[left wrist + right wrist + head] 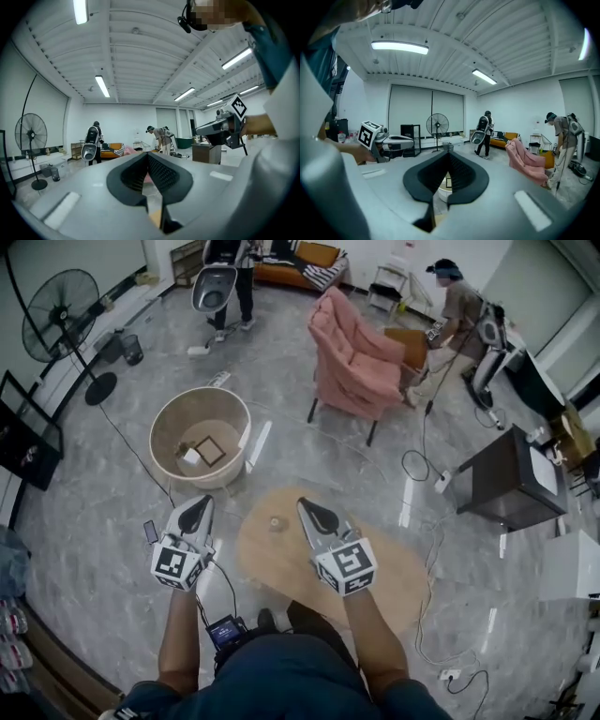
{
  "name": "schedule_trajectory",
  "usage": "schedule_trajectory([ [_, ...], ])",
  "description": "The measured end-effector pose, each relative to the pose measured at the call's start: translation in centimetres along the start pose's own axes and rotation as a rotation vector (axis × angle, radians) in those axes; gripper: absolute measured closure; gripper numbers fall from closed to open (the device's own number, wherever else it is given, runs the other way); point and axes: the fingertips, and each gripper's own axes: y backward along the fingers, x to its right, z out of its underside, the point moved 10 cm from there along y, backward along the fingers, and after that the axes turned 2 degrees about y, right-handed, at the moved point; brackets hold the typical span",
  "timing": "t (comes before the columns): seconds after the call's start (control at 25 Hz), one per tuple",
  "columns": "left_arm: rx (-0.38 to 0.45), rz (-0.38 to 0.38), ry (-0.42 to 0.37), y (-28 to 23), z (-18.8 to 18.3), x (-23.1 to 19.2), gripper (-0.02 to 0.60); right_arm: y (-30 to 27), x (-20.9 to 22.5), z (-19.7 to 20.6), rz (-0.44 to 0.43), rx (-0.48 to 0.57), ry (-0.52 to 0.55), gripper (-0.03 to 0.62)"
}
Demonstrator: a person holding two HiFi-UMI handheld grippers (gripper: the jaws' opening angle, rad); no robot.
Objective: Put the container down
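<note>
The container [200, 437] is a round beige tub that stands on the floor beyond the table's left end, with a small framed square and a white piece inside. My left gripper [197, 510] hovers just in front of the tub and is shut, with nothing between its pads. My right gripper [314, 510] hangs over the oval wooden table [375, 582], also shut and empty. In the left gripper view the jaws [146, 155] meet at the tip. In the right gripper view the jaws [449, 154] meet too, and the tub's pale rim [440, 191] shows through the gap below them.
A small knob-like object [275, 522] sits on the table. A pink armchair [352, 357] stands behind it, a floor fan [66, 310] at far left, a dark cabinet [511, 479] at right. Cables [422, 465] trail over the floor. People stand at the back.
</note>
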Motion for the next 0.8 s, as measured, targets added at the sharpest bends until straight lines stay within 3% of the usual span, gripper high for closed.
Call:
schedule_trajectory([
  [0.36, 0.076, 0.052, -0.070, 5.2, -5.9, 3.7, 0.583, 6.0, -3.5, -4.9, -0.013, 0.078, 0.034, 0.591],
  [0.8, 0.095, 0.086, -0.096, 10.5, -7.1, 8.1, 0.583, 13.1, -7.2, -5.3, 0.015, 0.096, 0.062, 0.591],
])
